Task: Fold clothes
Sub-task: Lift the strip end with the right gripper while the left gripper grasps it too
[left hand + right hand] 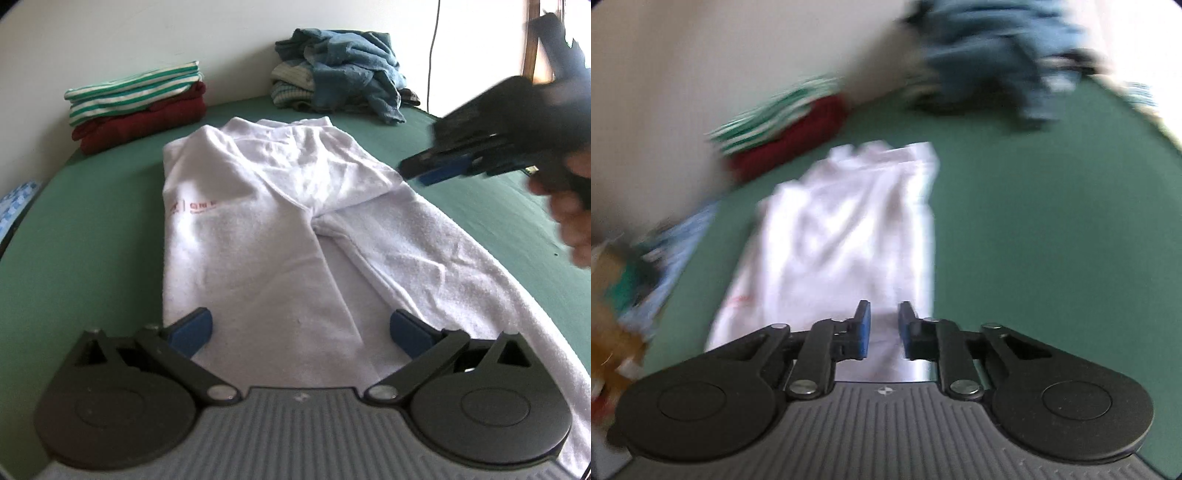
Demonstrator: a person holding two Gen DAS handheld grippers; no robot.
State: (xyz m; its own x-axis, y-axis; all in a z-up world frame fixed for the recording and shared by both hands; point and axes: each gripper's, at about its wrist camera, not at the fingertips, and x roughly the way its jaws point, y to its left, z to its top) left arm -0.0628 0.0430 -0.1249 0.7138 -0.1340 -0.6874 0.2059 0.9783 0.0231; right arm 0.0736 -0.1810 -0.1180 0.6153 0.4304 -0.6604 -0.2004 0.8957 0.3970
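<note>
The left gripper (301, 334) hovered with its jaws spread wide over the near legs of the white sweatpants (280, 229), which lay flat on the green bedsheet (81, 236). The right gripper (883, 329) stood slightly parted, pinching nothing. Beyond lay a folded stack (136, 107) and a blue clothes heap (343, 70).

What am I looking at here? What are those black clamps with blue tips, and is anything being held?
These are two hand-held grippers, each carrying a camera that looks along its own fingers, so each picture is one gripper's view. The left gripper is wide open above white trousers spread on a green sheet. The right gripper, seen from the side in the left view, has a narrow gap and holds nothing. Behind lie a folded stack and an unfolded blue heap. The right view is motion-blurred.
</note>
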